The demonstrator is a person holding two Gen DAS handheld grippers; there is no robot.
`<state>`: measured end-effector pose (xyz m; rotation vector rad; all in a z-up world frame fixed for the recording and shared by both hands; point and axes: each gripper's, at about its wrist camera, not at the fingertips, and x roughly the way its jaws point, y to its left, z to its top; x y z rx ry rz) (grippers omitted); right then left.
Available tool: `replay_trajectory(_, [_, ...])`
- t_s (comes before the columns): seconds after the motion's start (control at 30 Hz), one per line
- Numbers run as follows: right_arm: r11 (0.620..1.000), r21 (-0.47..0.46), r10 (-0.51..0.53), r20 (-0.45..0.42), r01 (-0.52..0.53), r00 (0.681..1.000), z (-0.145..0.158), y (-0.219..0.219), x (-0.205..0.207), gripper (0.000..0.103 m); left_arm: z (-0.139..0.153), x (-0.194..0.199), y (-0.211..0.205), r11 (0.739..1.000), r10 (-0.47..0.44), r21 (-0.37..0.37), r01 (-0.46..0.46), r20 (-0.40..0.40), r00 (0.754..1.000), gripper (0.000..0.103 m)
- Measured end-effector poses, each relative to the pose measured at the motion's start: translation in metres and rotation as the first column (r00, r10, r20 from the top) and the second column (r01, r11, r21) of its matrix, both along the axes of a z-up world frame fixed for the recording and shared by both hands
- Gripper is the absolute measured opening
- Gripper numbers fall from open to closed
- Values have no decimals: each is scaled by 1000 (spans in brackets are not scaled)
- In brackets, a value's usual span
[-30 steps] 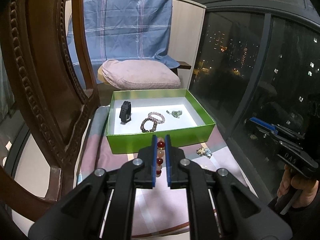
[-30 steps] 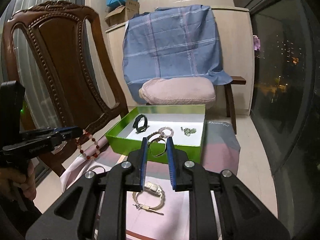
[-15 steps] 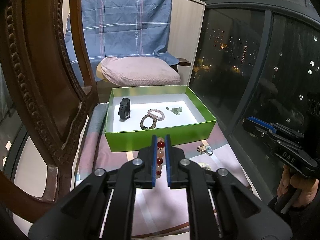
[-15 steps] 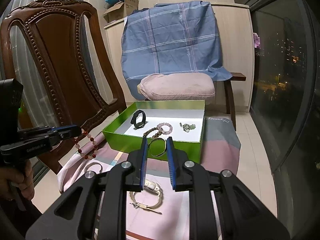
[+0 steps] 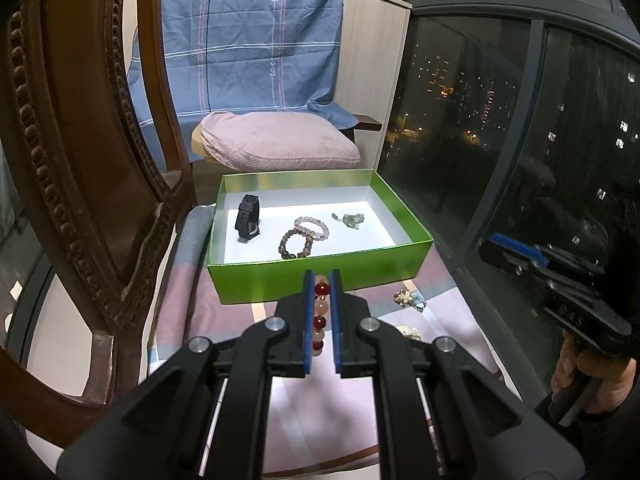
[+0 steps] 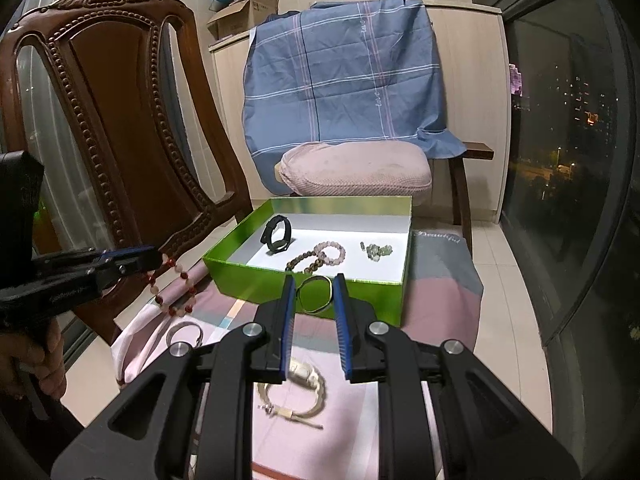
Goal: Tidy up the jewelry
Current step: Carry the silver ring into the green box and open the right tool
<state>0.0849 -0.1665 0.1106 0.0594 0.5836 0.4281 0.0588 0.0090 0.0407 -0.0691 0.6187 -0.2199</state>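
Red-and-pink bead bracelet [image 5: 321, 312]: round beads, dark red alternating with pale pink, on a loop; pinched between the blue pads of the left claw [image 5: 322, 286], which was closed tight on it; in the right wrist view the loop [image 6: 172, 294] hung free below that claw [image 6: 158, 259], above the cloth, short of the box.

Thin metal bangle [image 6: 315, 294]: one plain dark ring, held upright between the narrowly set pads of the right claw [image 6: 314, 282], in front of the box's near wall.

Green box [image 5: 320, 280]: one, open, lidless, white floor; stood on a pink-and-grey checked cloth [image 5: 184, 300]. Contents, counted: one black watch [image 5: 248, 222] standing on edge at the left; one brown bead bracelet [image 5: 296, 244] and one pale pink bead bracelet [image 5: 312, 228], overlapping at the middle; one greenish stone piece [image 5: 350, 219] at the right.

Loose on the cloth outside the box: one cream corded bracelet [image 6: 294, 392] beneath the right claw; one silver ring-shaped piece [image 6: 185, 332] near the cloth's left edge; one small cluster of mixed stones [image 5: 409, 297] by the box's right front corner; a further pale piece [image 5: 408, 330] just nearer, partly hidden, kind not clear.

Surroundings: one carved wooden chair back [image 6: 120, 128] close at the left, crowding the left claw's side; one blue plaid sheet [image 6: 340, 80] draped over a cabinet; one pink cushion [image 6: 356, 168] on a wooden stool behind the box; dark window glass [image 5: 520, 140] at the right; cardboard boxes [image 6: 244, 12] stacked above.
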Motion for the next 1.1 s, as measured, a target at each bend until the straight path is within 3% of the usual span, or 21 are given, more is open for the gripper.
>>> replay_trajectory(0.13, [1000, -18, -19, 48, 19, 999, 17, 9, 33, 19, 0, 3, 2, 1000, 5, -3, -5, -2, 1000, 8])
replay_trajectory(0.2, [999, -46, -25, 45, 27, 999, 17, 15, 63, 26, -1, 4, 2, 1000, 9, -4, -9, -5, 1000, 8])
replay_trajectory(0.27, [992, -57, -107, 76, 112, 991, 10, 11, 79, 70, -3, 6, 3, 1000, 14, -5, -14, -14, 1000, 8])
replay_trajectory(0.3, [988, -39, -148, 79, 151, 986, 7, 5, 80, 72, -4, 6, 4, 1000, 14, -4, -14, -16, 1000, 8])
replay_trajectory(0.4, [980, 107, -170, 22, 167, 985, 3, -25, 63, 72, -6, 7, 4, 1000, 12, 2, -12, -24, 1000, 7])
replay_trajectory(0.53, [965, 168, -214, 74, 199, 974, 13, -52, 24, 78, -6, 8, 4, 1000, 9, 3, -9, -27, 1000, 8])
replay_trajectory(0.67, [960, 172, -237, 77, 221, 968, 12, -60, 11, 81, -5, 10, -4, 1000, -2, 8, 3, -27, 1000, 8])
replay_trajectory(0.77, [967, 120, -237, 106, 224, 966, 10, -57, 13, 81, -10, 12, -11, 1000, -16, 12, 16, -40, 999, 8])
replay_trajectory(0.9, [964, 141, -239, 73, 227, 968, 5, -61, 20, 81, -11, 16, -17, 1000, -21, 22, 22, -49, 999, 8])
replay_trajectory(1.1, [956, 170, -251, 39, 241, 967, 0, -69, 31, 81, 6, 58, -36, 999, -34, 39, 37, -67, 997, 8])
